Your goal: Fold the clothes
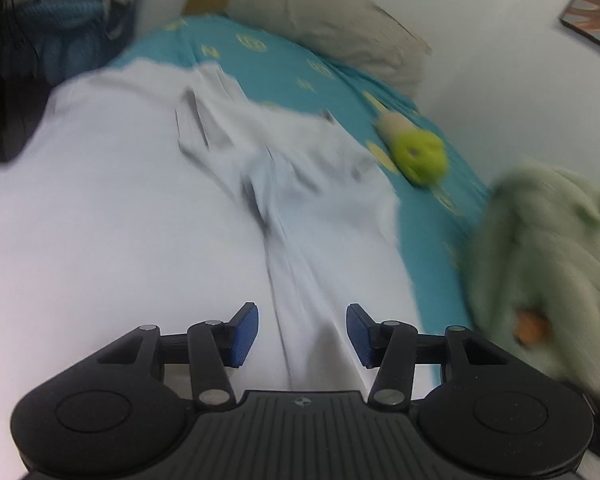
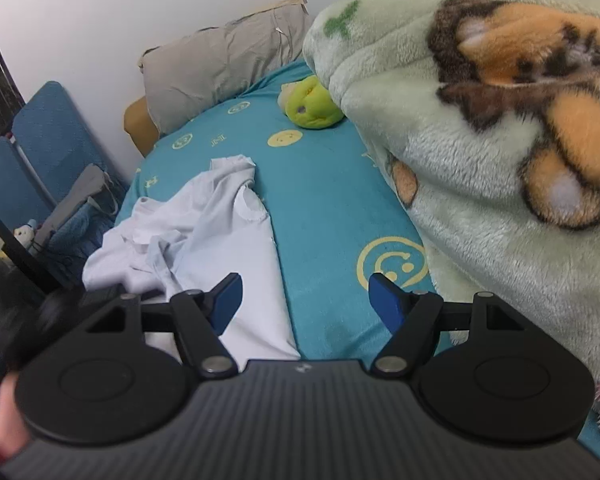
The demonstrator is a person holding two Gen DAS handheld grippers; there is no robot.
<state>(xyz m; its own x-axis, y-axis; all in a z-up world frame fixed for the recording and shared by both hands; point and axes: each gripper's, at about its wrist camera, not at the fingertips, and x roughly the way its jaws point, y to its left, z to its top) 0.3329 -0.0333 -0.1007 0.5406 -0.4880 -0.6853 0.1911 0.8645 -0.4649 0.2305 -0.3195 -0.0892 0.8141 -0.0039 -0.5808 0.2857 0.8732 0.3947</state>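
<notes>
Pale grey-white cotton: the garment lies on the teal sheet of the bed, toward the bed's left side as the right wrist view shows it. The near part lies fairly flat; the far part is rumpled, with a bunched heap at the left edge and a loose end reaching toward the pillow.

Left gripper: tongs apart, nothing between them, directly over the cloth. A long crease runs away from it up the middle. That view is motion-blurred, so I cannot tell whether the tongs touch the cloth.

Right gripper: tongs apart, empty, straddling the garment's right edge, one finger over cloth, the other over bare sheet.

Judgement: early. No clean fold visible; no squared-off shape. Spreading or smoothing looks partly done at the near end only. Left to do: straighten the far end, then all folds.

Nearby, clear of the garment: green plush toy, fleece blanket.
</notes>
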